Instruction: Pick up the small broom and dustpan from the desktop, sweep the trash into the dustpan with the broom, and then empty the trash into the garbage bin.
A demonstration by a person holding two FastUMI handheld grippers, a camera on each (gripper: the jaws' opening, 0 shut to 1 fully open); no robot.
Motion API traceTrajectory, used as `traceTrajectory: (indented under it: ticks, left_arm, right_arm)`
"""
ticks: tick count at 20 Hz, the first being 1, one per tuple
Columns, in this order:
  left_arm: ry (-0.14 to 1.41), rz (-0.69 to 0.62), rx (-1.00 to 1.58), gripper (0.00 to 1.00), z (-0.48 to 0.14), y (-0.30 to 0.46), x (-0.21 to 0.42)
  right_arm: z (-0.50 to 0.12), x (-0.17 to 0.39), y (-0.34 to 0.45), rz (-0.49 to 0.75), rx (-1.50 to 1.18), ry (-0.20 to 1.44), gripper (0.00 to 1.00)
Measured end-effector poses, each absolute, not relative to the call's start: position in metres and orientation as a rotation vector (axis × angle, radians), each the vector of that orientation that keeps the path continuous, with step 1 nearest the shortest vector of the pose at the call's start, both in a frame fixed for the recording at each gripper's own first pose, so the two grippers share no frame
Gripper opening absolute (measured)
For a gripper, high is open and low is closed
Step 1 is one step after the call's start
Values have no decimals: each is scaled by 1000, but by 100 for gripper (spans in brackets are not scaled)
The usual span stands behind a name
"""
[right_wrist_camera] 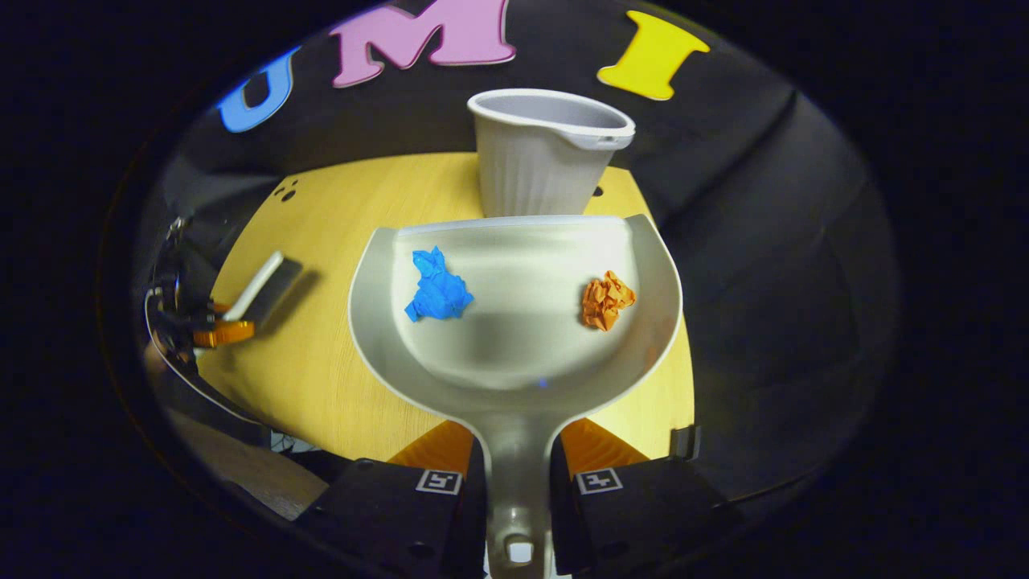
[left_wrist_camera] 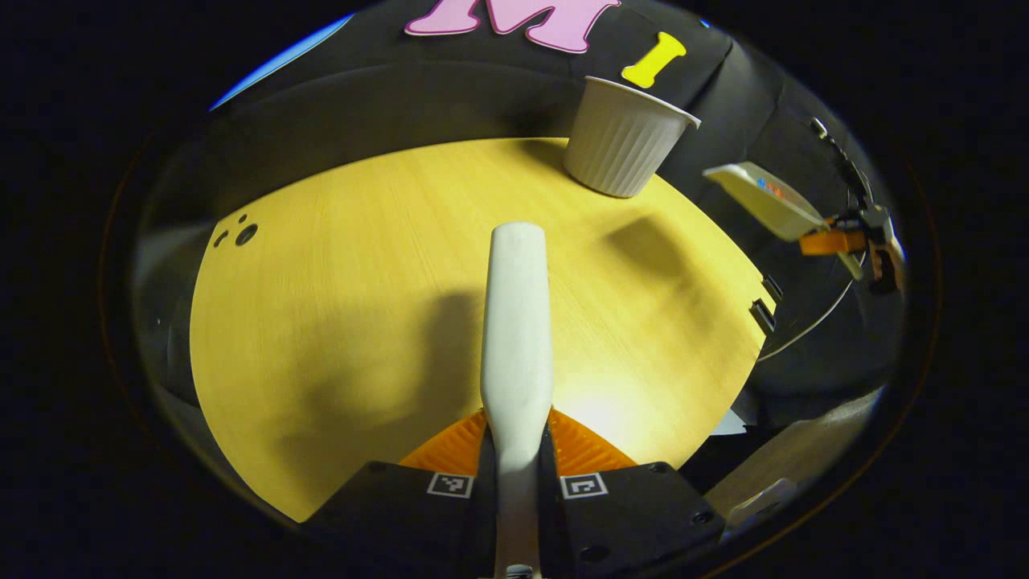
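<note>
The left gripper [left_wrist_camera: 517, 450] is clamped on the white plastic broom handle [left_wrist_camera: 516, 322] above the yellow wooden desktop [left_wrist_camera: 338, 322]. The right gripper [right_wrist_camera: 518, 470] grips the grey plastic dustpan [right_wrist_camera: 514, 386], holding a crumpled blue paper wad [right_wrist_camera: 438, 286] and an orange one [right_wrist_camera: 607, 300]. The ribbed white bin [right_wrist_camera: 543, 153] stands just beyond, at the far edge.

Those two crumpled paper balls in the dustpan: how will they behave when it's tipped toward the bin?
Probably very light: the blue paper ball and orange paper ball are loosely crumpled. They lie loose on the smooth dustpan, so they should slide or tumble out readily. The bin has a wide mouth, but light balls may bounce off its rim.
</note>
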State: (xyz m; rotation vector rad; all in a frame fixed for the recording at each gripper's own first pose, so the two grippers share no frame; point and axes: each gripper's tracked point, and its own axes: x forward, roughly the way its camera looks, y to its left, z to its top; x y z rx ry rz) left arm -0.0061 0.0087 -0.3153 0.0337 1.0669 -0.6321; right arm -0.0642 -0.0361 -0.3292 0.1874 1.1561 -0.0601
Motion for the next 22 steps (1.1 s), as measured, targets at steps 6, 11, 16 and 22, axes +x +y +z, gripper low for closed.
traceTrajectory:
  ticks: [6,11,16,22]
  left_arm:
    - [1064,-628,-9,25,-320,29,-23]
    - [1053,-606,-46,25,-319,41,-18]
    - [1058,-567,-101,25,-322,52,-19]
    - [1057,-525,-115,25,-326,62,-18]
  right_arm:
    - [-277,7,-105,-244,-9,1052,36]
    - [-253,67,-149,-307,-171,1033,36]
    - [-249,118,-178,-294,-377,1099,36]
    - [-254,162,-191,-177,-695,1298,35]
